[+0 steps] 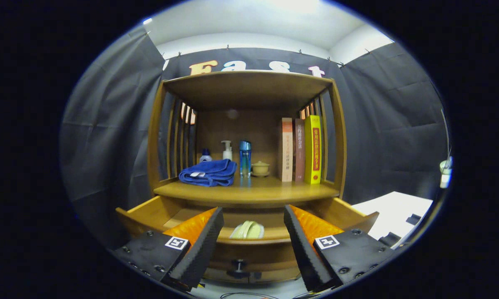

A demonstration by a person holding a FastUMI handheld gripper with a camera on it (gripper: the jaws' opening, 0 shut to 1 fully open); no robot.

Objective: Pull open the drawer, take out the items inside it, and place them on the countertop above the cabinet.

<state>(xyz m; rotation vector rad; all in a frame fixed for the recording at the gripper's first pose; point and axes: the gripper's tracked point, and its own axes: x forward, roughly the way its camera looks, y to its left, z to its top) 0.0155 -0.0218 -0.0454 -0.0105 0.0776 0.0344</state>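
The drawer (249, 238) stands open; the gripper (253, 245) hovers spread and empty above the pale green item (248, 230); descend straight, straddle it squarely, then close.

Gripper (249, 249) camera faces cabinet (249, 137) head-on, near

The wooden tabletop (249, 192) above the drawer carries a folded blue towel (209, 172), two bottles behind it, a blue bottle (245, 157), a small lidded cup (260, 168) and three upright books (301, 149) at its right end.
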